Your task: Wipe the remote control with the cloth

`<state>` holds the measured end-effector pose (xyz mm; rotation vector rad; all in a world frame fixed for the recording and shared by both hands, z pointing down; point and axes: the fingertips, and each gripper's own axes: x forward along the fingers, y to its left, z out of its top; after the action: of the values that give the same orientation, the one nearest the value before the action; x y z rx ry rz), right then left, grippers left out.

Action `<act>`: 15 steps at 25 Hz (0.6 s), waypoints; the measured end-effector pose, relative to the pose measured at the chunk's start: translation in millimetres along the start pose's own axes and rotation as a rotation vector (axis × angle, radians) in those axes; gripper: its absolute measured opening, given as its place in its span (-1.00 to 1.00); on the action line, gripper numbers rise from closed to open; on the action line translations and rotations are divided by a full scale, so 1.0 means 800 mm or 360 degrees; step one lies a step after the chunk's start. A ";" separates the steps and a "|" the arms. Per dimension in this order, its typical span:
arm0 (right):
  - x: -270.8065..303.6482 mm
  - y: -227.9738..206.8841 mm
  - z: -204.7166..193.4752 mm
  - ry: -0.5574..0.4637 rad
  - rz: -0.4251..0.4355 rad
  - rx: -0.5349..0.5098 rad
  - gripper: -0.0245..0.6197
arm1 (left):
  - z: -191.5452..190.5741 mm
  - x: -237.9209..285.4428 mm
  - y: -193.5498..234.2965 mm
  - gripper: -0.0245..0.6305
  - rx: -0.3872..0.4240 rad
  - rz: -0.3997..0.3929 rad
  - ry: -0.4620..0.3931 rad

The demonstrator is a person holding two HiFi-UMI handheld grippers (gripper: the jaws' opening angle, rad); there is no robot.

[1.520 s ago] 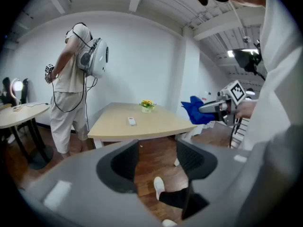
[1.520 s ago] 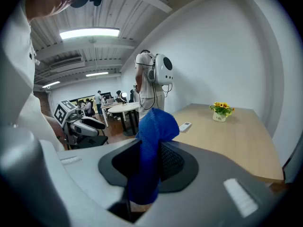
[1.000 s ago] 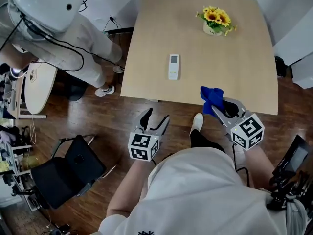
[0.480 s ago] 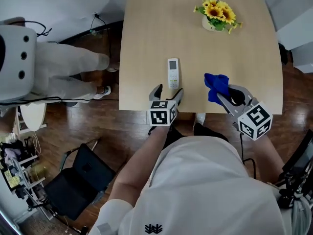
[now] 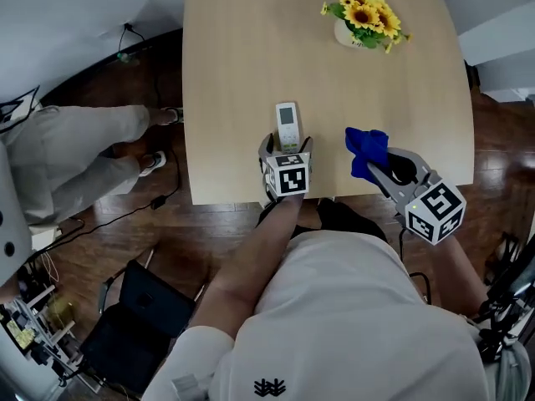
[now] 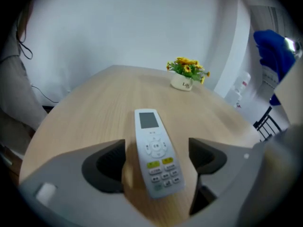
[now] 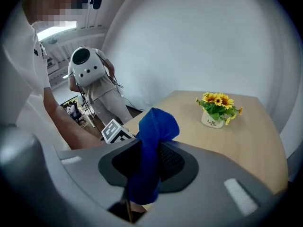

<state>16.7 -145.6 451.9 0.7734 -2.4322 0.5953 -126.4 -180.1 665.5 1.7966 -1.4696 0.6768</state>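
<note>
Our left hand-held gripper (image 5: 284,146) is opening, remote (image 5: 287,117) between its jaws, untouched; our right hand-held gripper (image 5: 381,170) clamps the cloth (image 5: 365,149).

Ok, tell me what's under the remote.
Only the wooden table shows: the remote lies flat on it. Its underside and the patch of wood beneath it are covered.

Remote control (image 5: 287,126): white and slim, with a small screen at its far end and two yellow-green keys. It lies flat and face up, lengthwise, by the near edge of the tabletop (image 5: 226,73). Cloth (image 5: 366,150): blue and bunched, pinched upright between the fingers of the right gripper (image 5: 374,172), beside the remote but not touching it.
</note>
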 end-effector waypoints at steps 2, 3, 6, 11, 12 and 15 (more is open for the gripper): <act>0.001 -0.005 -0.008 0.0041 0.0007 0.0008 -0.63 | 0.000 0.008 -0.002 0.41 -0.0001 0.0033 0.0009; 0.001 -0.009 -0.012 0.0059 0.0013 0.0010 -0.62 | -0.001 0.012 -0.001 0.38 0.0008 0.0061 0.0014; 0.002 -0.022 -0.019 0.0099 0.0031 0.0001 -0.63 | -0.002 0.018 0.007 0.10 0.0049 0.0184 -0.0014; -0.006 -0.032 -0.021 0.0128 0.0060 -0.0044 -0.63 | -0.004 0.012 0.003 0.01 0.0212 0.0247 -0.0203; -0.007 -0.033 -0.022 0.0132 0.0063 -0.0055 -0.63 | -0.005 0.011 0.003 -0.02 0.0242 0.0241 -0.0211; -0.010 -0.037 -0.026 0.0143 0.0069 -0.0085 -0.63 | -0.007 0.010 0.004 -0.07 0.0240 0.0150 -0.0171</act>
<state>47.9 -152.8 470.3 0.6597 -2.3779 0.5673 -127.4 -180.3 675.6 1.9127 -1.6211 0.7662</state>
